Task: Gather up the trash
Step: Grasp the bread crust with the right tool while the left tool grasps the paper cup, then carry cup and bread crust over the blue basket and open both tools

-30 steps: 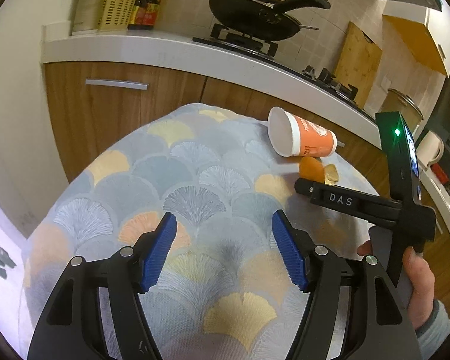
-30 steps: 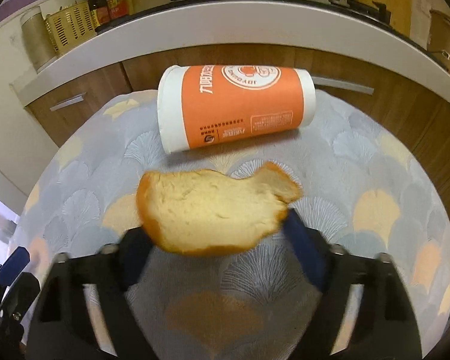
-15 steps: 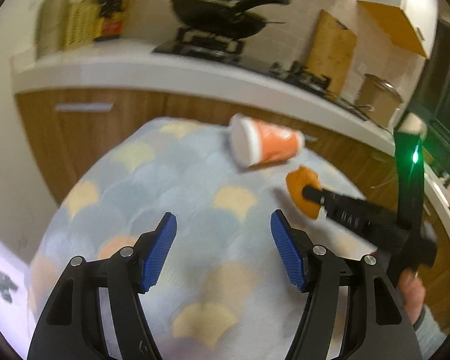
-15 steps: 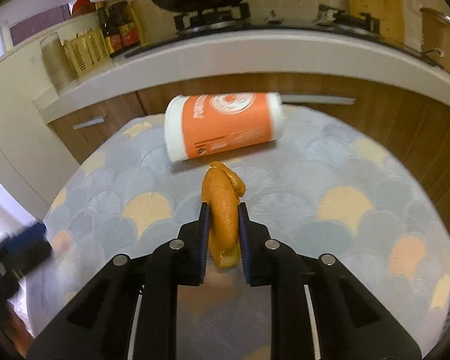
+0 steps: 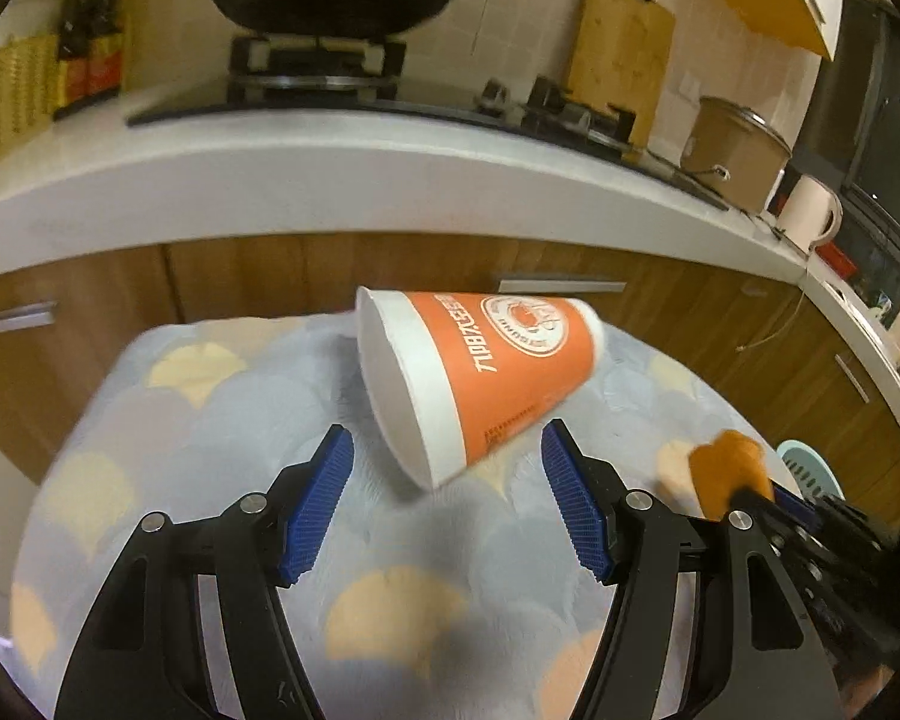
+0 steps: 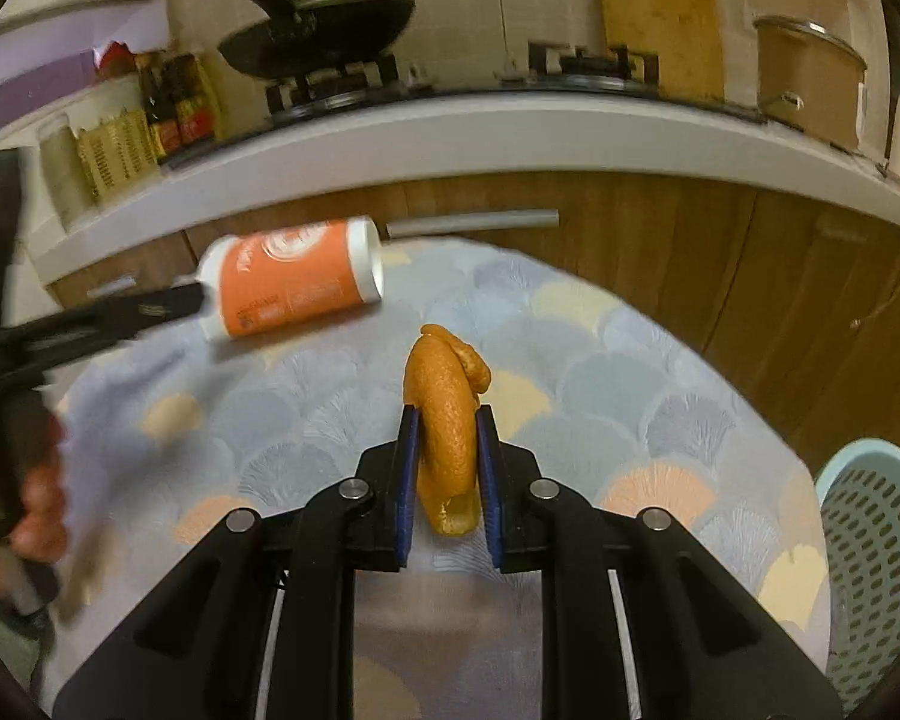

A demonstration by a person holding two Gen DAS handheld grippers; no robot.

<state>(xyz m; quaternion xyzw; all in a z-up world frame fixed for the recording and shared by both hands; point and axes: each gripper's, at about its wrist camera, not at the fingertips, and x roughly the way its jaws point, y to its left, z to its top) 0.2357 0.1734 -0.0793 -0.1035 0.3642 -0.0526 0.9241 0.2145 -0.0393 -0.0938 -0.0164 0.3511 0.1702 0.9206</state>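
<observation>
An orange-and-white paper cup (image 5: 480, 372) lies on its side on the patterned tablecloth (image 5: 210, 420), its open rim toward me. My left gripper (image 5: 445, 438) is open, and the cup's rim sits just ahead of and between its blue fingertips without touching them. My right gripper (image 6: 447, 414) is shut on a curled piece of orange peel (image 6: 444, 372) and holds it above the cloth. In the left wrist view the peel (image 5: 729, 468) shows at the lower right. The right wrist view has the cup (image 6: 294, 285) at the upper left, with the blurred left gripper (image 6: 150, 306) beside it.
A pale green perforated basket (image 6: 876, 546) stands beyond the table's right edge. Behind the table runs a white counter (image 5: 390, 180) over wooden cabinets, with a wok, a stove, a cutting board and a pot. A hand (image 6: 36, 504) holds the left gripper.
The right gripper closed on the peel, which was lying flat, and lifted it rightward. The left gripper swung toward the cup, which now lies just in front of its fingers.
</observation>
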